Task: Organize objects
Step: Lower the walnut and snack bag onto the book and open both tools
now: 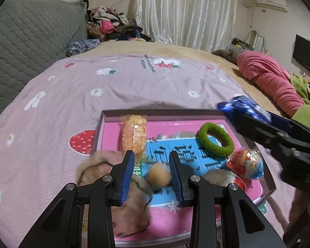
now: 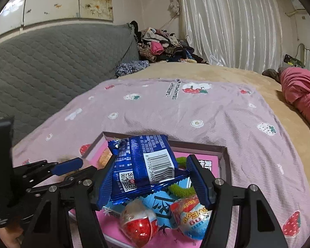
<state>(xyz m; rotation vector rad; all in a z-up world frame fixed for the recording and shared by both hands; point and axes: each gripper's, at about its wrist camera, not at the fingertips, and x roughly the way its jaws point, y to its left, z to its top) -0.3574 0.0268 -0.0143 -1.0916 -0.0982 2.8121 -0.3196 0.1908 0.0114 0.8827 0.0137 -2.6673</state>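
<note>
**Both claws loaded over the tray**

Left gripper (image 1: 151,172) clamps a furry beige plush (image 1: 132,210) at six o'clock over the pink tray (image 1: 266,177). Right gripper (image 2: 149,183) pinches the blue snack packet (image 2: 146,163) above the tray's five o'clock corner (wrapped eggs lie below). Next, probably: lower, then release inside.

Black linkage tool (image 1: 151,172) with ribbed blue pads (image 1: 127,177), silver screws (image 1: 108,178)

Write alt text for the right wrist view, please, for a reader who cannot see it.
The right gripper holds a blue snack packet above a pink tray on a strawberry-print bedspread. Below lie two wrapped egg treats and a green ring; the left gripper is at left.
</note>
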